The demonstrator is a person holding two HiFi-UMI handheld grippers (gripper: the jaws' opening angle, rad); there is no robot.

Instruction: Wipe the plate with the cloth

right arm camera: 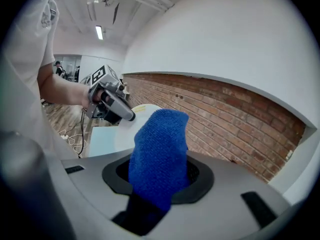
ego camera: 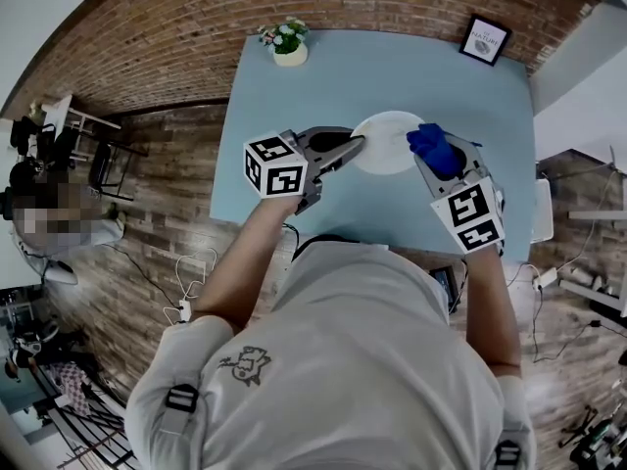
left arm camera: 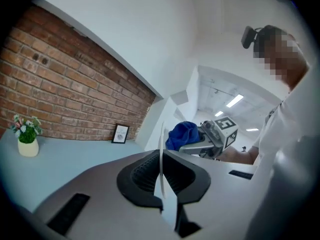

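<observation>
A white plate [ego camera: 387, 143] is over the light blue table [ego camera: 294, 116], and my left gripper [ego camera: 358, 145] is shut on its left rim. In the left gripper view the plate [left arm camera: 161, 154] shows edge-on as a thin white line between the jaws of the left gripper [left arm camera: 161, 176]. My right gripper [ego camera: 436, 160] is shut on a bunched blue cloth [ego camera: 431, 145] at the plate's right rim. I cannot tell whether cloth and plate touch. In the right gripper view the cloth [right arm camera: 157, 154] sticks up from the right gripper [right arm camera: 157, 176], with the plate [right arm camera: 131, 126] and left gripper [right arm camera: 112, 106] behind it.
A small pot of flowers [ego camera: 287, 45] stands at the table's far left corner and a framed picture [ego camera: 485, 39] at the far right, against the brick wall. Cables [ego camera: 181, 282] lie on the wooden floor at my left. Another person [ego camera: 49, 213] is at the far left.
</observation>
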